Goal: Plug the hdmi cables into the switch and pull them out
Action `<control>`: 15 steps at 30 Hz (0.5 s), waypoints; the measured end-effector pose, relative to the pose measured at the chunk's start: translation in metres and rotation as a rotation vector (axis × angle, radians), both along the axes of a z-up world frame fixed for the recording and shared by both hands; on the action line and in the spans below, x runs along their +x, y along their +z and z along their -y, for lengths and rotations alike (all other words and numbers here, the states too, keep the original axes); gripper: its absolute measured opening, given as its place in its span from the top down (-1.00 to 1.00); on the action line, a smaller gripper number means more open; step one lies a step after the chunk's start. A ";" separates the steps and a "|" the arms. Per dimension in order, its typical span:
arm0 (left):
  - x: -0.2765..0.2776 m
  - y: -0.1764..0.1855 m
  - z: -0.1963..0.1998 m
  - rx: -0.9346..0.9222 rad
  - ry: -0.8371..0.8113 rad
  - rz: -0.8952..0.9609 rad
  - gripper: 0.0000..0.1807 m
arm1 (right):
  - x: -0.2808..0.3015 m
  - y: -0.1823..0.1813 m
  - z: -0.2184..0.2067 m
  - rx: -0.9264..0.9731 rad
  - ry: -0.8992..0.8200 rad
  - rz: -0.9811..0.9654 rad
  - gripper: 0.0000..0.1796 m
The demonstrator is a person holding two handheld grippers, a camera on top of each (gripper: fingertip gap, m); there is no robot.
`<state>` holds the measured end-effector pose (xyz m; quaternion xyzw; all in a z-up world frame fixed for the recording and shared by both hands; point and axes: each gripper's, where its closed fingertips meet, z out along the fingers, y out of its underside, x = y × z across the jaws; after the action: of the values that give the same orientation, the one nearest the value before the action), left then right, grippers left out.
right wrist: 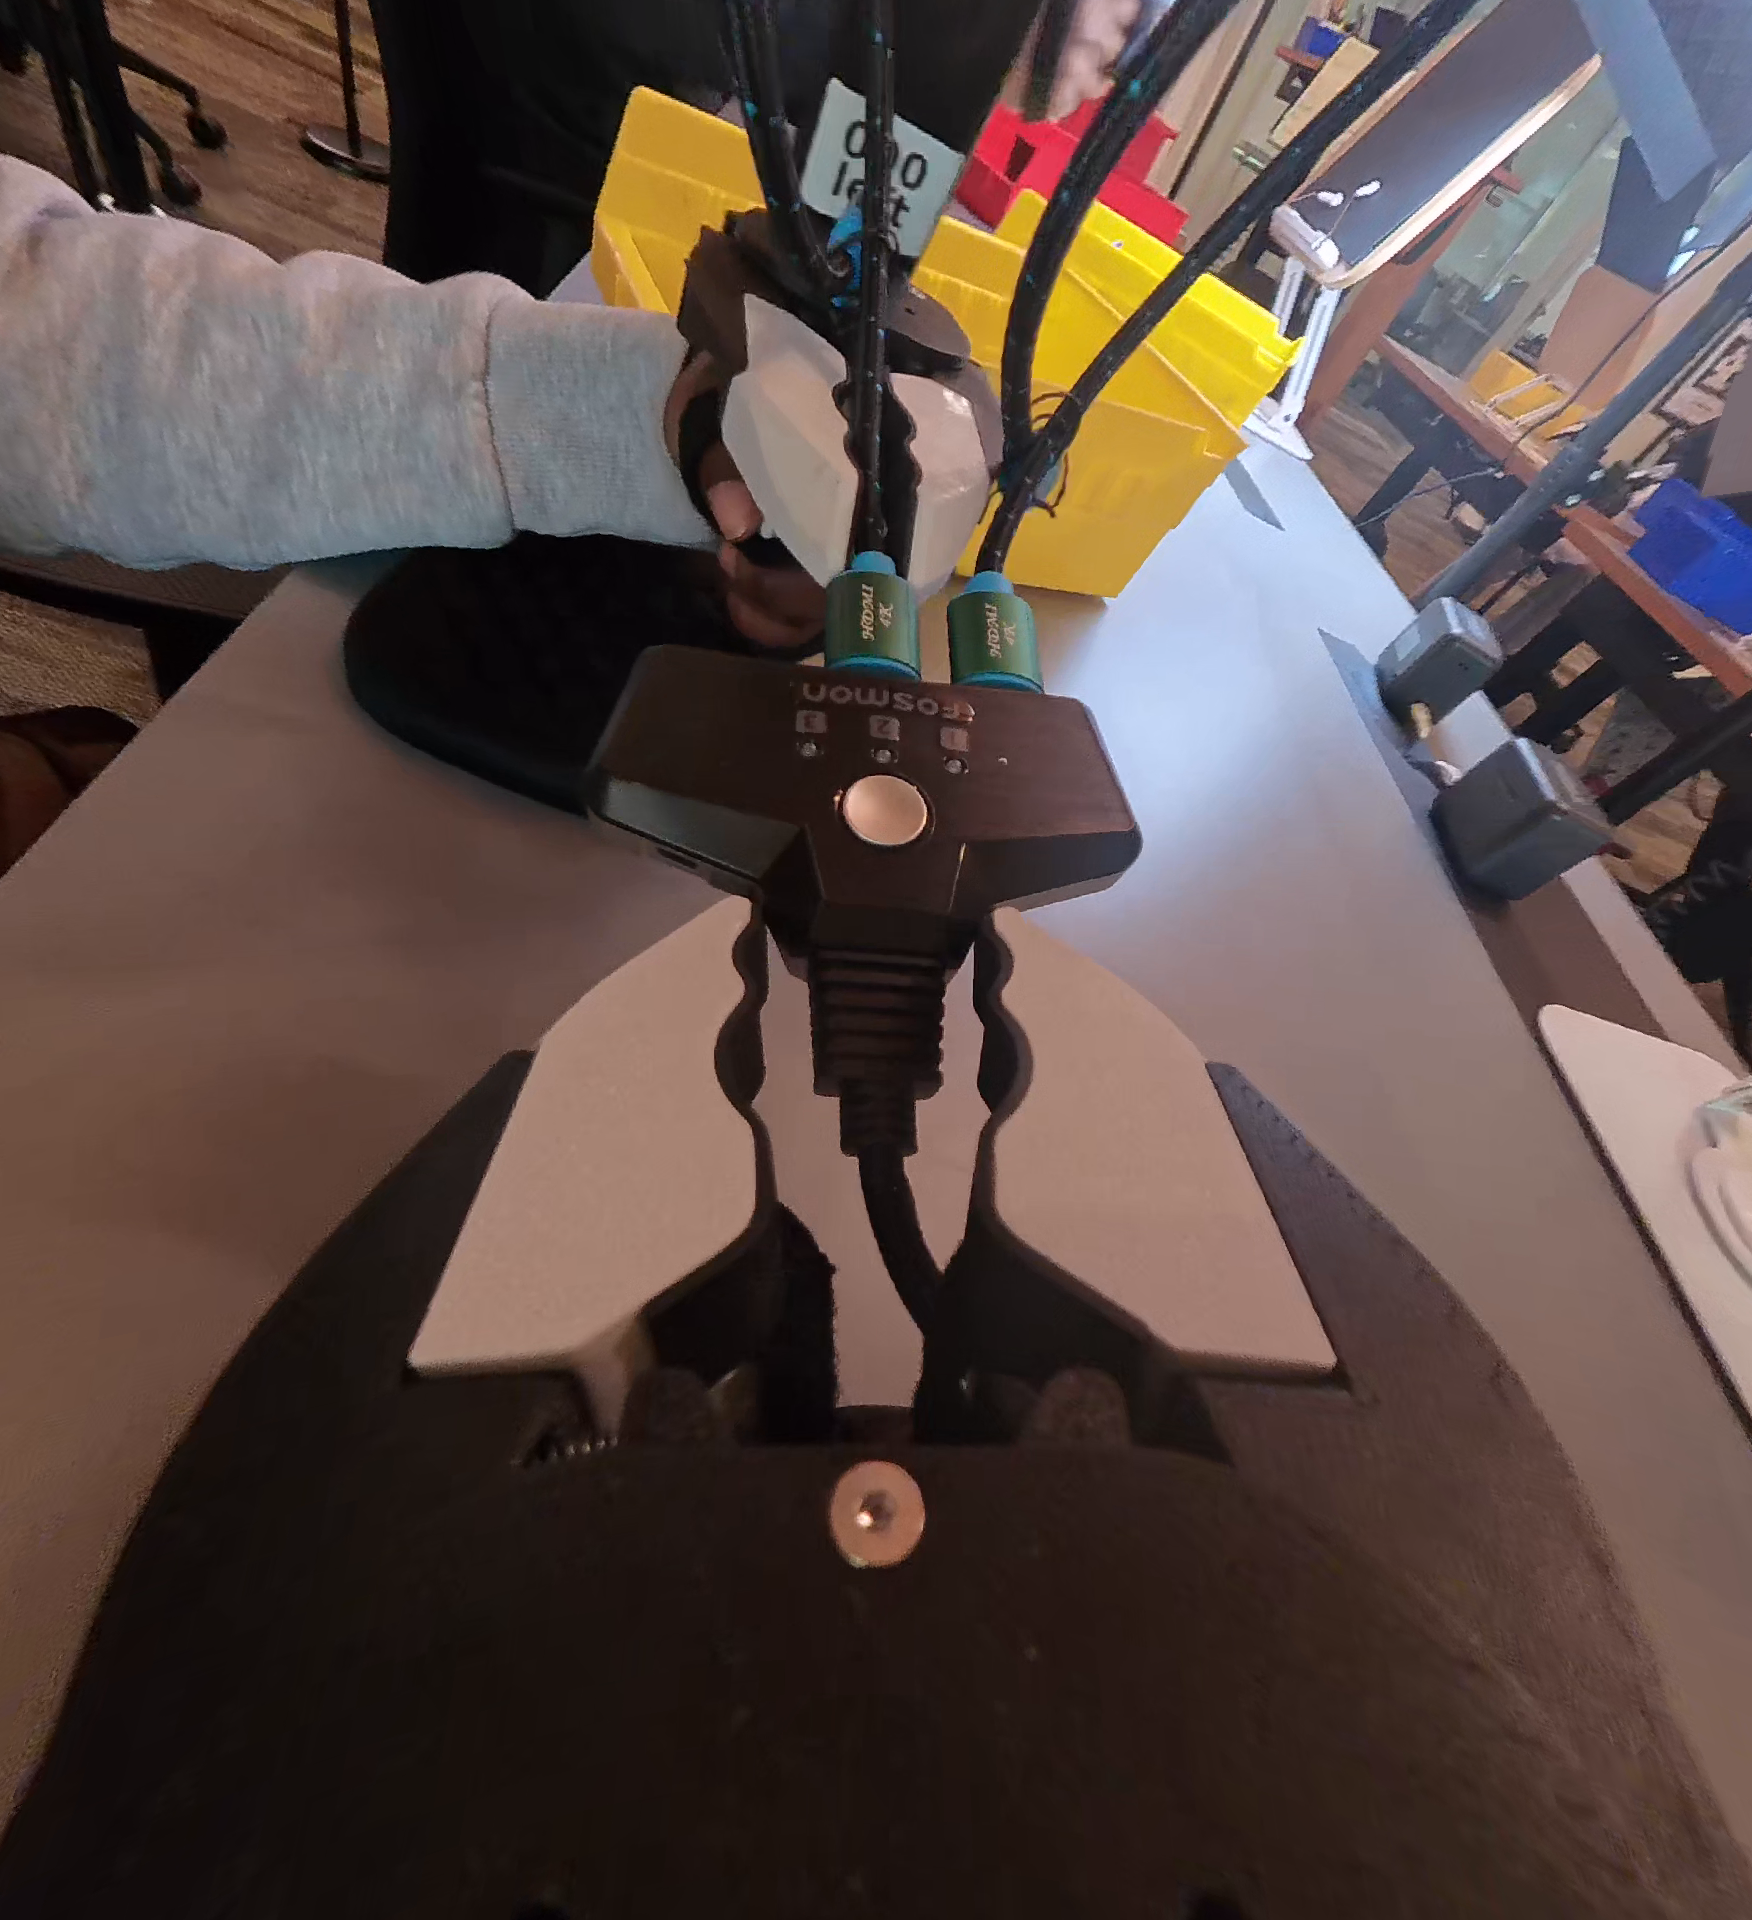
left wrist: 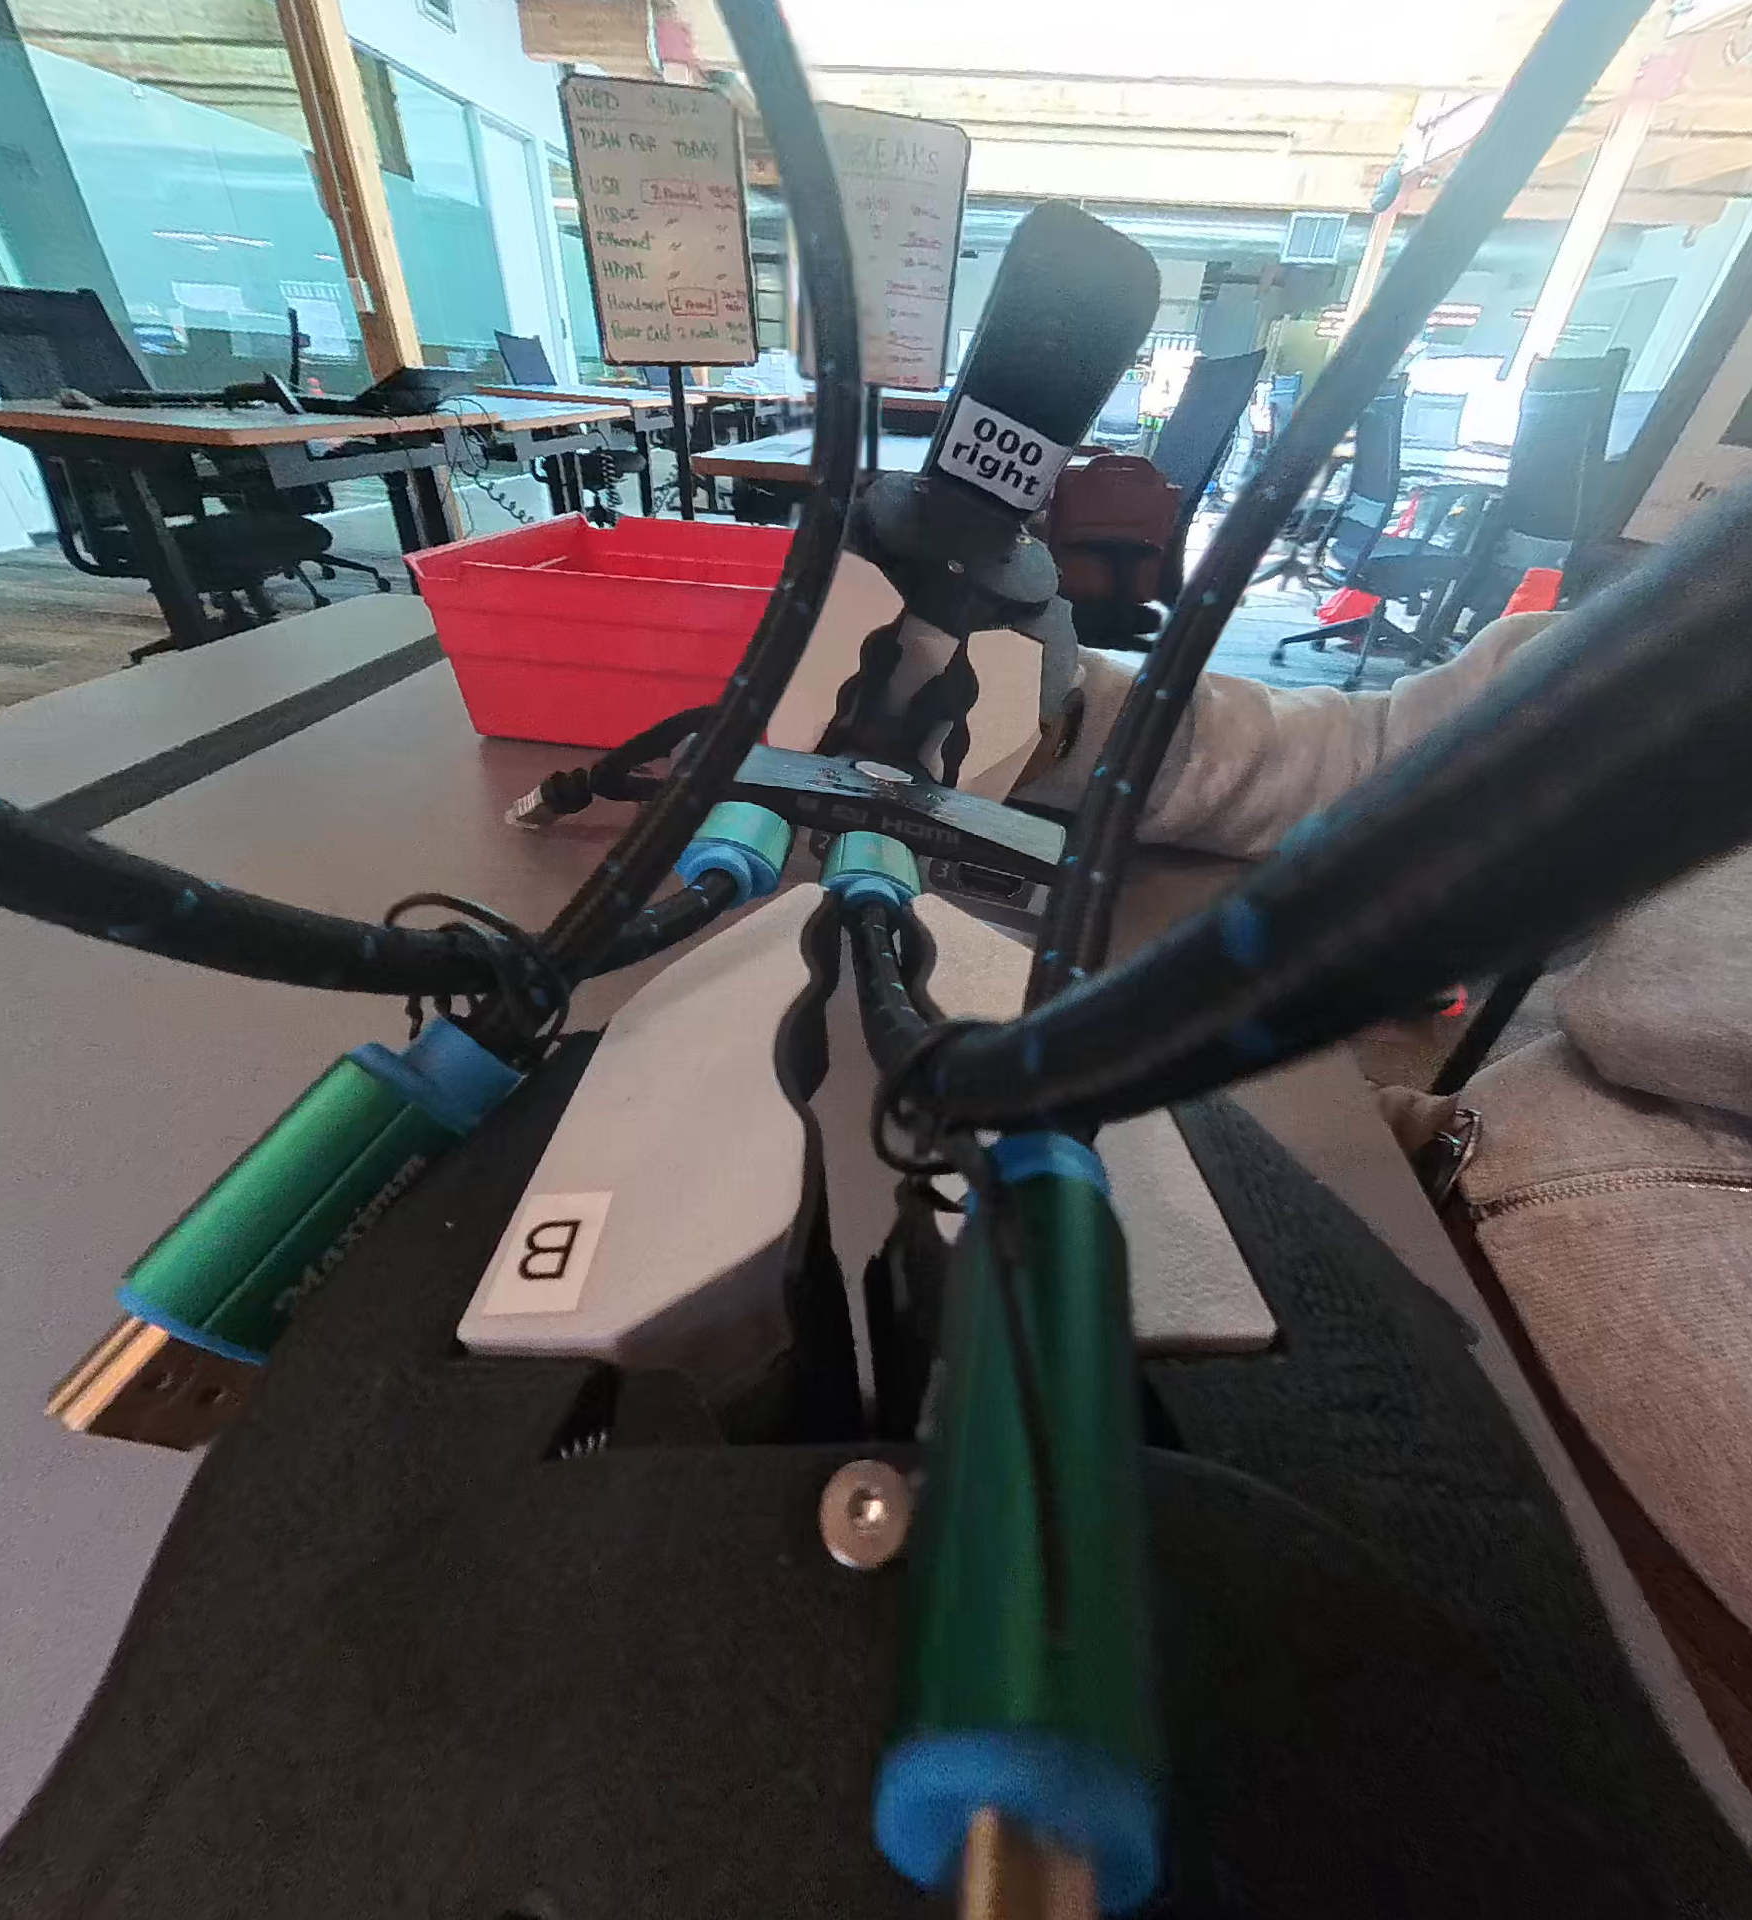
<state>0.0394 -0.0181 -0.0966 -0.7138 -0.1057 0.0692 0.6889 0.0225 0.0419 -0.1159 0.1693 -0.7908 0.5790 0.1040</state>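
both jaws pinch narrow: right gripper (right wrist: 872, 997) holds the switch (right wrist: 861, 769) tail, left gripper (left wrist: 856, 935) a plugged cable (left wrist: 877, 966); a crooked tug could strain that port.

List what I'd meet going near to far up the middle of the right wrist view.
Right gripper shut on the switch's ribbed cable boot → black HDMI switch → two green HDMI plugs in its far ports → left gripper on one cable → yellow bin.
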 end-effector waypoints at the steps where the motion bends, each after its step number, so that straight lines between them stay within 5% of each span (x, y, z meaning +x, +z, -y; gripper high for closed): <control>1: -0.002 0.002 0.001 -0.001 0.019 -0.028 0.90 | -0.001 0.002 0.000 -0.008 -0.013 -0.019 0.58; 15: -0.035 0.040 0.034 0.164 0.369 -0.214 0.55 | -0.028 0.031 -0.001 -0.144 -0.237 -0.258 0.59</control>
<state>0.0039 -0.0519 -0.0566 -0.6127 -0.1660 0.2605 0.7275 -0.0053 0.0430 -0.0853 0.1397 -0.7418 0.5913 0.2839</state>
